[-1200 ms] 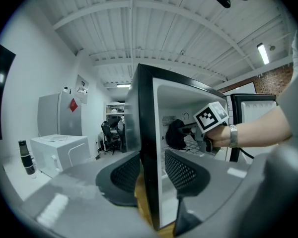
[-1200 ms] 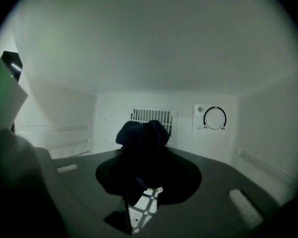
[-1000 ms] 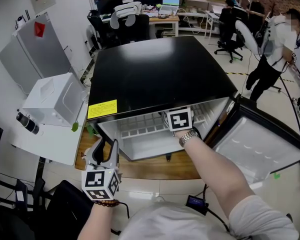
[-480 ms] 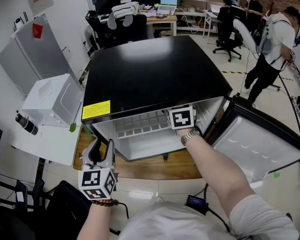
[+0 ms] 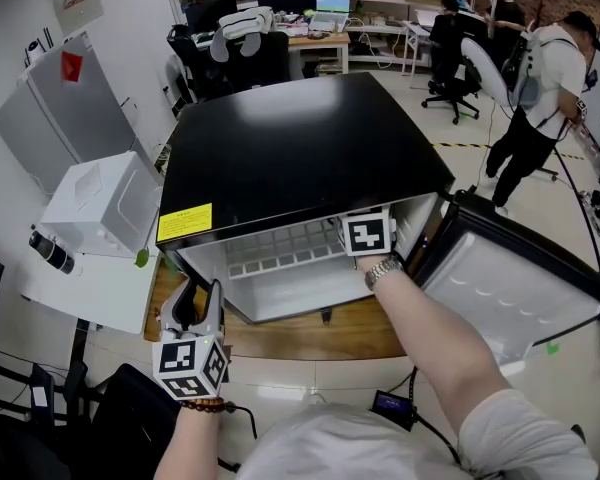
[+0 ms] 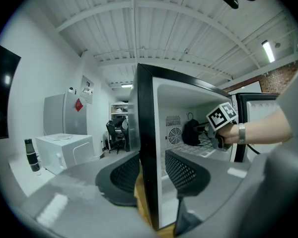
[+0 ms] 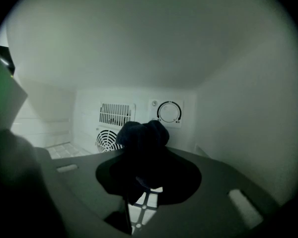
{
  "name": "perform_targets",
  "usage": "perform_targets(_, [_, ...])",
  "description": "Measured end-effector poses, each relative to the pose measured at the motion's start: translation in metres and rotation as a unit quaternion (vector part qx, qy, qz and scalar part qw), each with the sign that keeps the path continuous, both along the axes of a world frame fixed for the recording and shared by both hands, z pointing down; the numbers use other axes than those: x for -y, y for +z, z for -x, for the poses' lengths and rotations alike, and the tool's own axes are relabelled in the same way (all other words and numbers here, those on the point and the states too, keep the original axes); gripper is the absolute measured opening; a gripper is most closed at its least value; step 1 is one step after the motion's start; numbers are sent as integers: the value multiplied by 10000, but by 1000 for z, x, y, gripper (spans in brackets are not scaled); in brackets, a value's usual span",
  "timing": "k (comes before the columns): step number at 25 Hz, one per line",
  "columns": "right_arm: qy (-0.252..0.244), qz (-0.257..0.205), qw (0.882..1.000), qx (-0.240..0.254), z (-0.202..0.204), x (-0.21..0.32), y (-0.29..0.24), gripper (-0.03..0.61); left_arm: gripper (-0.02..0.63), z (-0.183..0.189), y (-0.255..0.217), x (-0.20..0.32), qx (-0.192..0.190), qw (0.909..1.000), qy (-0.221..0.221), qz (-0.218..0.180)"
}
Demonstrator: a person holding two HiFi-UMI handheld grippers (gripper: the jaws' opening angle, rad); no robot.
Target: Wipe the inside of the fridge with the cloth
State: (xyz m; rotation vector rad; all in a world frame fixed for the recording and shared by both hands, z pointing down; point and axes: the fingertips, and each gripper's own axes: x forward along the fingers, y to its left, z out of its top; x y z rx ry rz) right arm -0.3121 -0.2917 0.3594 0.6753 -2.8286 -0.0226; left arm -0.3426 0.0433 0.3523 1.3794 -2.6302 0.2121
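White box (image 5: 98,200) and a dark bottle (image 5: 55,248) sit on the table (image 5: 100,293) off to the left of your left gripper (image 5: 193,306). That gripper hangs outside the fridge (image 5: 300,148), near its front left corner, with its jaws spread and nothing pinched. In its own view the front edge of the fridge's left wall lines up with the gap ahead of the jaws, and neither pad presses on it.

To its right, your right gripper (image 5: 366,236) reaches into the open compartment under the black top. Its jaws are pinching the dark cloth (image 7: 141,135), which bunches up out of the tips. Past the cloth, on the back wall, are a fan grille (image 7: 107,140) and a round dial (image 7: 169,112) to its right. You cannot tell whether the cloth touches that wall. A wire shelf (image 7: 145,207) lies below the jaws.

Further right the door (image 5: 520,288) stands swung open, and a person (image 5: 540,98) stands well beyond it.
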Motion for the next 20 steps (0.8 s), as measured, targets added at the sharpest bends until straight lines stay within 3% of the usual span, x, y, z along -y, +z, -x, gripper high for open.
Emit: perform_targets(20, [621,-174,9978,-149,-23,11,-6,100,162,-1,0,1,-45,10000,-29,-48])
